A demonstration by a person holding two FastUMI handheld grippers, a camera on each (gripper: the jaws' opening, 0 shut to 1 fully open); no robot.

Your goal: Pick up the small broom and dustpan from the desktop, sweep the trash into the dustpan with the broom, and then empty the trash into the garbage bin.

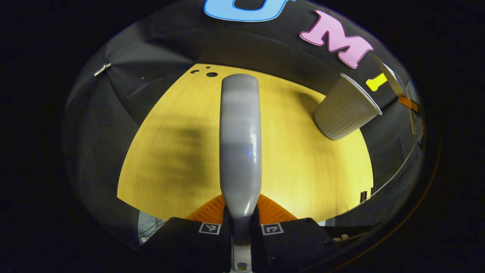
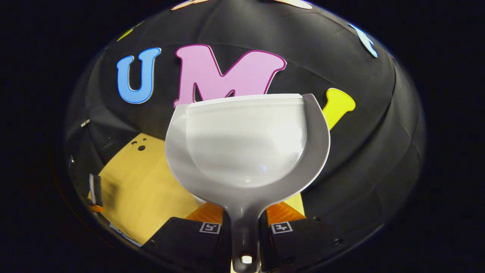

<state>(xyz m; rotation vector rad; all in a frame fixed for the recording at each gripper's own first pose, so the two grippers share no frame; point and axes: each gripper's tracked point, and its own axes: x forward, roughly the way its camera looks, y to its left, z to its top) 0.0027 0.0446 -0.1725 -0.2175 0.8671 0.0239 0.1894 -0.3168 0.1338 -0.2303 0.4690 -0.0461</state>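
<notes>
While the broom (image 1: 240, 144) is clamped by its handle in the left gripper (image 1: 241, 222) and the dustpan (image 2: 246, 148) in the right gripper (image 2: 244, 223), both are held aloft. Trash cannot be made out in the pan; emptying appears to be in hand, and tipping over the pale bin (image 1: 345, 108) on the desktop (image 1: 303, 170) is called for.

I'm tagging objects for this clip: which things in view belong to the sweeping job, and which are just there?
Job:
- broom, held in left gripper
- dustpan, held in right gripper
- ribbed bin

Just there:
- yellow desktop
- black cloth wall
</notes>
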